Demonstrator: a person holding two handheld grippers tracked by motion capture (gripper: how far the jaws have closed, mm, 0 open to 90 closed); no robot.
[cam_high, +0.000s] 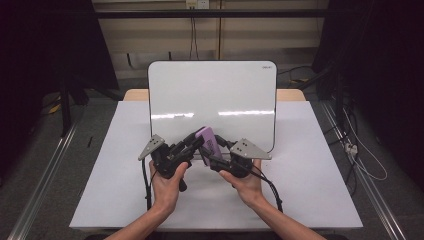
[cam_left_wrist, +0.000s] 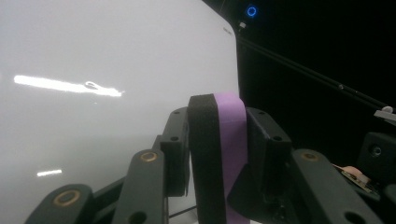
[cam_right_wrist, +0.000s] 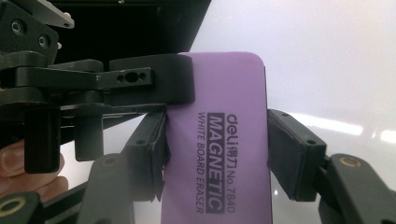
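A purple whiteboard eraser (cam_high: 208, 139) with a black felt face is held in the air between both hands, just in front of the whiteboard (cam_high: 212, 95). My left gripper (cam_high: 196, 143) comes from the left and is shut on the eraser's upper end. In the left gripper view its pads clamp the felt and purple faces of the eraser (cam_left_wrist: 232, 149). My right gripper (cam_high: 214, 151) comes from the right. Its pads press both long edges of the eraser (cam_right_wrist: 219, 154), whose label reads "magnetic white board eraser". The left gripper's jaw pad (cam_right_wrist: 149, 79) covers the eraser's top corner there.
The whiteboard stands propped up at the table's far middle, glossy and blank (cam_left_wrist: 93, 116). A white sheet (cam_high: 310, 185) covers the tabletop. Cables (cam_high: 272, 192) trail from both grippers toward the near edge. Dark stands and floor cables flank the table.
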